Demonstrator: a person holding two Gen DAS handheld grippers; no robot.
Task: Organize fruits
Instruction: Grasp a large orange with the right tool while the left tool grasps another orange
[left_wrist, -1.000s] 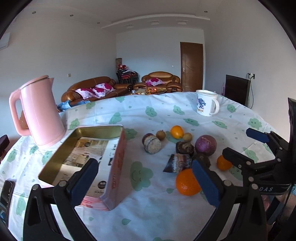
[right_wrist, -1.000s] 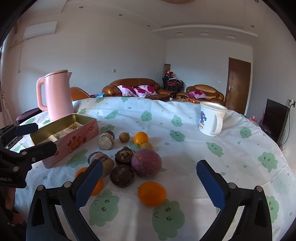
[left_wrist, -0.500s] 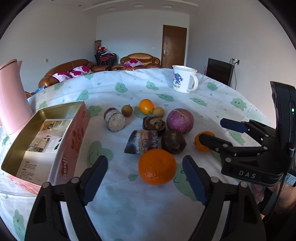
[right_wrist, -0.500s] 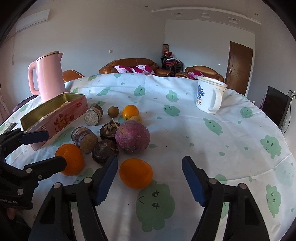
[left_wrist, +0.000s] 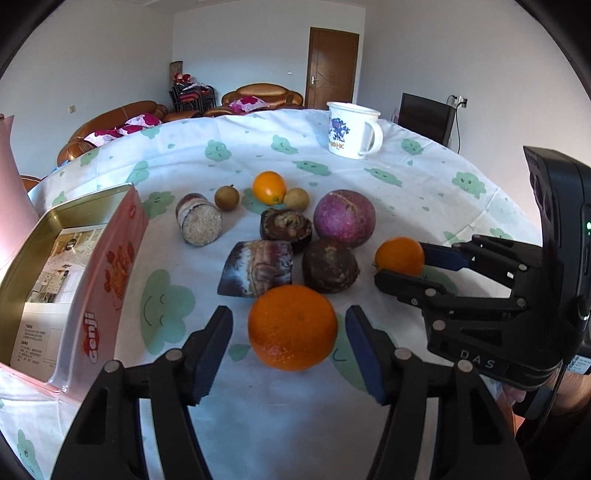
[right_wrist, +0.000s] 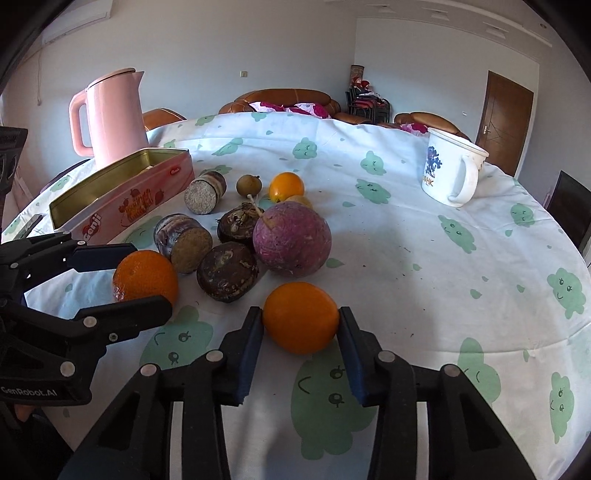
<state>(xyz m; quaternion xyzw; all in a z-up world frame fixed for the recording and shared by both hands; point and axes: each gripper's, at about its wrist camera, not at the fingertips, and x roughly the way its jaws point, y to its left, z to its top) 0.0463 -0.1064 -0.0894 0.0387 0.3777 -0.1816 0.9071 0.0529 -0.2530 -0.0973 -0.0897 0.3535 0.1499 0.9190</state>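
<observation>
A: Right wrist view: your right gripper (right_wrist: 301, 325) has just been closing, its pads now touching the round orange tangerine (right_wrist: 301, 317) at six o'clock.

B: And your left gripper (left_wrist: 290, 334)?

A: Also closing, not yet touching its larger orange (left_wrist: 292, 326) (gaps remain), ready for lifting toward the pink tin box (left_wrist: 66, 280) at nine o'clock.

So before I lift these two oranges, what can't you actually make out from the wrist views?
- Tin contents: left wrist view shows only printed paper; right wrist view, the wall hides the inside.
- Kettle: cut off by the left view's edge.
- Mug inside: hidden by its rim.
- Small orange: underside hidden, so lift-off unclear.
</observation>
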